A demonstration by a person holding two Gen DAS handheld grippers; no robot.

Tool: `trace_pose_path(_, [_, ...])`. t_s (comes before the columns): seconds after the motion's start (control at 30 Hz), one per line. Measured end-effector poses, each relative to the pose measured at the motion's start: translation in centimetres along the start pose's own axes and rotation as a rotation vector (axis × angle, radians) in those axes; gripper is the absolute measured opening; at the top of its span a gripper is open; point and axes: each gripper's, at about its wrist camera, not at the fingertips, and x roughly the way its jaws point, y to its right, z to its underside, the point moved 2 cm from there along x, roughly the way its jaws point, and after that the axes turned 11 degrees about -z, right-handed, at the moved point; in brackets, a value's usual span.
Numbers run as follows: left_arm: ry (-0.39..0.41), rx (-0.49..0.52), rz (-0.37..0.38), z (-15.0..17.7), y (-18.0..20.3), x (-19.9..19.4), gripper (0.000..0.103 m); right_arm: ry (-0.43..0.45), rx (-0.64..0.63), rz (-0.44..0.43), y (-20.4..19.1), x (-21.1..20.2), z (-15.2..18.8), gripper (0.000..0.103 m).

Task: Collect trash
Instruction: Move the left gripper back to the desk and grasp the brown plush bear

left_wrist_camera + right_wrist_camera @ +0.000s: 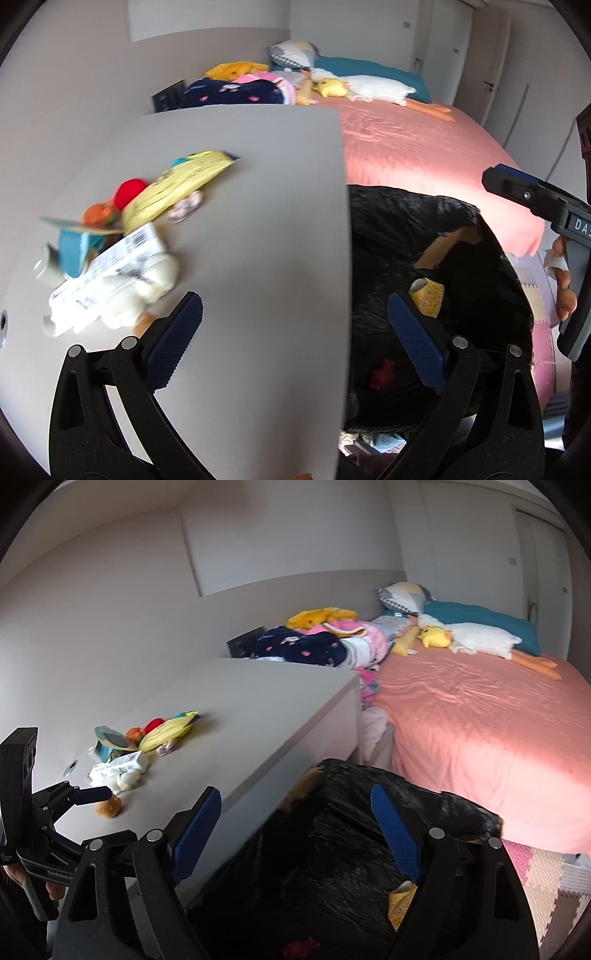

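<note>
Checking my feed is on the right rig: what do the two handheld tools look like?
Both match: the left tool and right tool have black scissor-link arms with silver pivot pins and blue, textured, saw-edged pads. The right tool's grey handle carries white lettering, cut off by the frame. A finger on it has a white wrap.

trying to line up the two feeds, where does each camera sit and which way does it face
Left wrist: on the left gripper, angled down over the grey table edge and black trash bag; open jaws, the right gripper and a hand show.
Right wrist: on the right gripper, looking over the bag toward the pink bed; the left gripper shows at left.
Shared: table, trash pile, bag, bed.
</note>
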Motion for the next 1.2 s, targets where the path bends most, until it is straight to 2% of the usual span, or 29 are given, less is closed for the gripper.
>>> trace_pose_path(0.37, [-0.031,-0.117,-0.112,1.9,-4.9,-0.1,0.097,-0.048,-0.051,-0.113,-4.1,3.9,-0.3,0.084])
trace_pose_path(0.5, [-0.07,-0.174,-0.165,2.5,-6.9,0.9,0.097,-0.064,-0.07,-0.151,-5.5,4.9,-0.4,0.084])
trace_pose_path(0.6, [-0.083,-0.21,-0.178,2.7,-7.9,1.7,0.094,-0.076,-0.087,-0.176,-6.6,5.7,-0.5,0.084])
trace_pose_path(0.87, [-0.142,-0.208,-0.19,3.1,-8.2,3.7,0.065,-0.108,-0.116,-0.22,-8.4,7.5,-0.6,0.084])
trace_pose_path(0.9, [-0.133,-0.207,-0.202,3.1,-8.3,3.7,0.063,-0.111,-0.12,-0.224,-8.6,7.7,-0.6,0.084])
trace_pose_path(1.0, [-0.122,-0.211,-0.214,3.4,-8.7,3.5,0.047,-0.124,-0.139,-0.241,-9.4,8.3,-0.6,0.084])
trace_pose_path(1.2, [-0.119,-0.245,-0.207,4.0,-10.0,2.7,0.047,-0.159,-0.186,-0.283,-11.5,9.7,-0.2,0.084])
